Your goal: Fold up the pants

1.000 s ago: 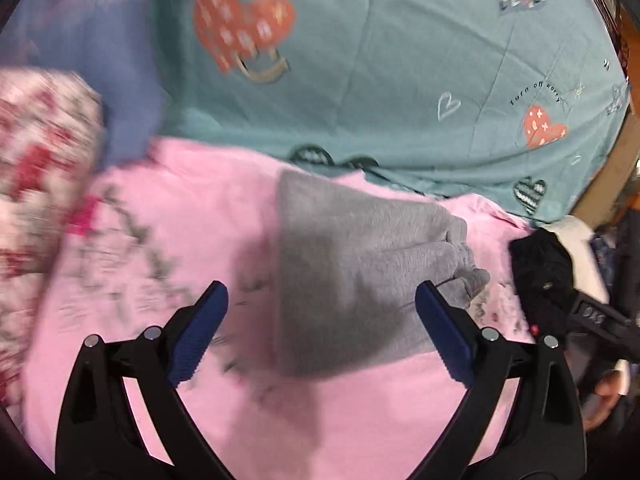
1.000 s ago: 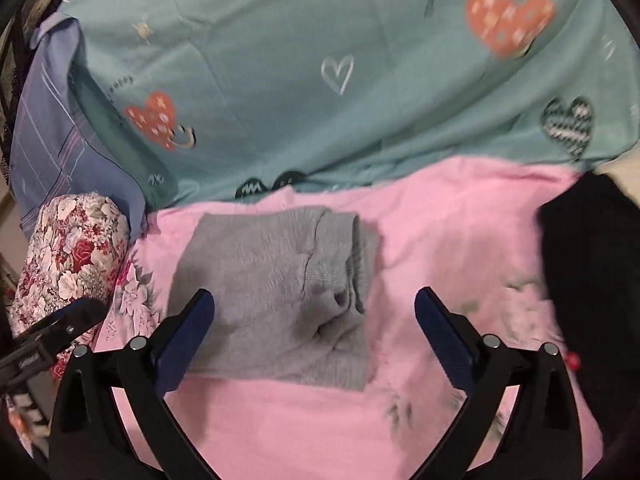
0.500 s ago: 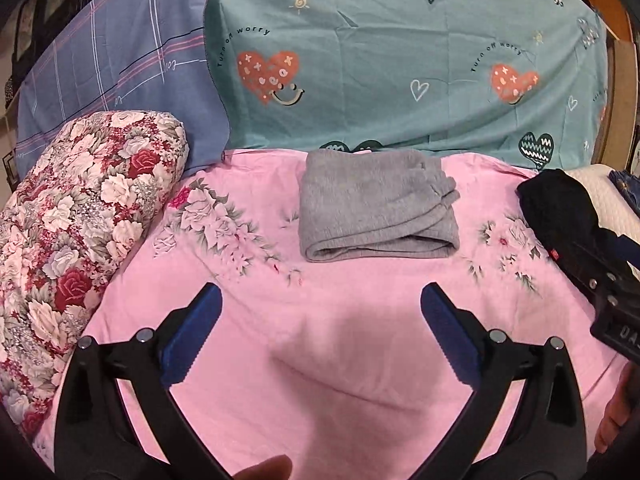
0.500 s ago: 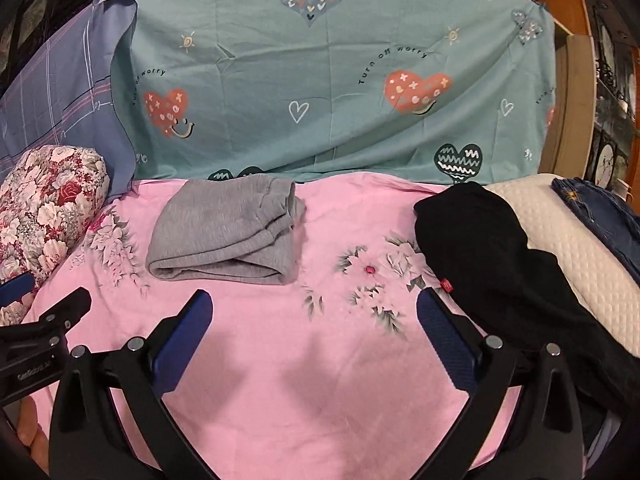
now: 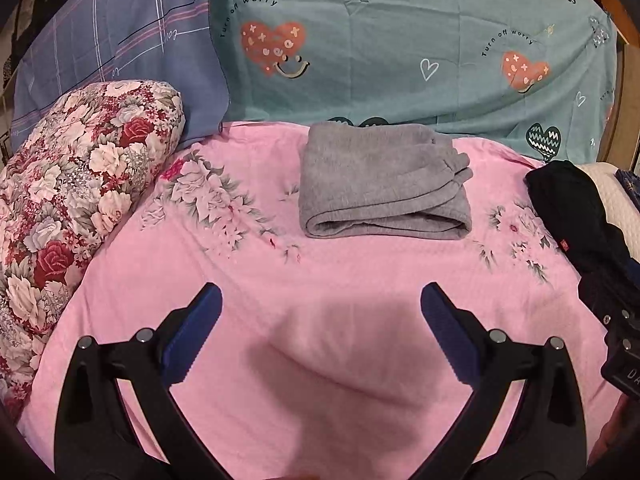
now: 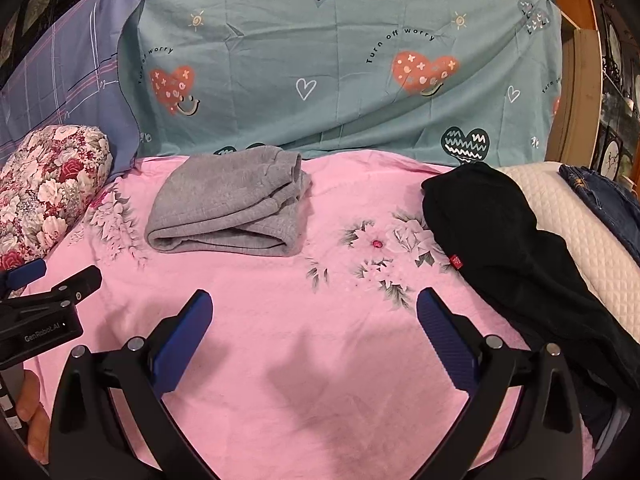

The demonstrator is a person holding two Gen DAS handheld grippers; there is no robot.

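Pink floral bedsheet (image 5: 248, 272) covered the bed, with a teal heart-print sheet (image 5: 400, 60) propped up at the back and a blue plaid one (image 5: 120, 32) next to it. The grey pants (image 5: 380, 184) sat near the back edge of the pink sheet, already folded into a compact bundle with the rounded fold facing forward. Both tools were well apart from them and carried nothing: the left hand-held gripper (image 5: 320, 320) was spread wide over bare sheet, and the right hand-held gripper (image 6: 314, 320) was just as wide. To me the grey pair looked done, so the step in hand was probably going for the next garment, most likely the black pants (image 6: 500, 240) lying loose on the right side of the bed, partly over a white quilted pad (image 6: 580, 232). Doing that well would mean grabbing them by the waistband or a hem with both grippers, dragging them onto the open pink area in front, and flattening them before any fold. Stuff to watch: the floral pillow (image 5: 72, 184) crowded the left side, some jeans (image 6: 600, 192) sat at the far right edge, and the grey bundle could get knocked open if the black pair got swung too far back.
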